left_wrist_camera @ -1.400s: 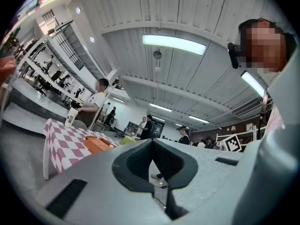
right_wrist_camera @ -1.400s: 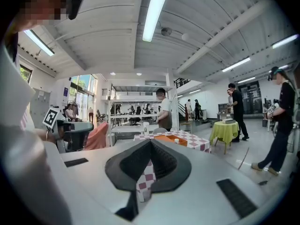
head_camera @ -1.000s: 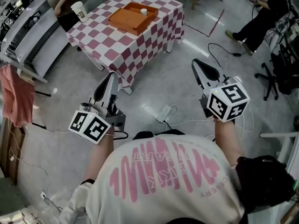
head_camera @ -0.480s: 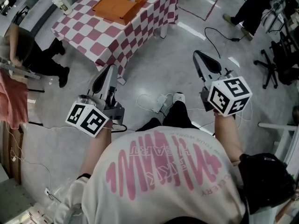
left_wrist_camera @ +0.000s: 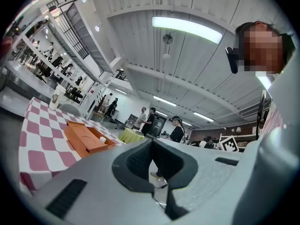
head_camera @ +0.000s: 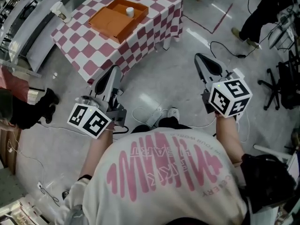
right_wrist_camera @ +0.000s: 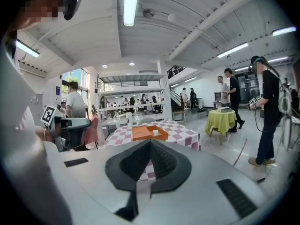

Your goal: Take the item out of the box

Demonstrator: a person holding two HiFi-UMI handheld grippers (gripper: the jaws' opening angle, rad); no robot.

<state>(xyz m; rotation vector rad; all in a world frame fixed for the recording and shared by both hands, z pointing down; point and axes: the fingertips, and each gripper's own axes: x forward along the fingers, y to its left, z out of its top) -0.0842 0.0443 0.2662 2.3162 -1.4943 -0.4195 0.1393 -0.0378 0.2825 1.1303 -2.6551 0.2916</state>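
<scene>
Head view places the table (head_camera: 93,50), covered in a red-and-white checked cloth, at the upper left, with grey floor (head_camera: 154,74) between it and the person. An orange box (head_camera: 105,20) lies open on the table toward its far edge. The item (head_camera: 130,11), a small white cylinder, stands inside the box at the box's far right corner. A paper cup (head_camera: 60,10) stands at the table's left corner, apart from the box. The left gripper (head_camera: 114,69) and right gripper (head_camera: 198,56) are both held over the floor, well apart from the table, pointing toward it. Each carries a marker cube, the left cube (head_camera: 89,122) and the right cube (head_camera: 228,97) sitting close to the person's white shirt (head_camera: 164,182). Left gripper view shows that gripper's jaws pressed together at the tips with nothing between them, the box off to the left beyond them. Right gripper view shows the same condition: jaws pressed together, nothing pinched, the box and item in line just above the tips. A white power strip (head_camera: 156,116) with cables lies on the floor between the two grippers. A bystander in dark clothing (head_camera: 262,8) stands at the upper right.
</scene>
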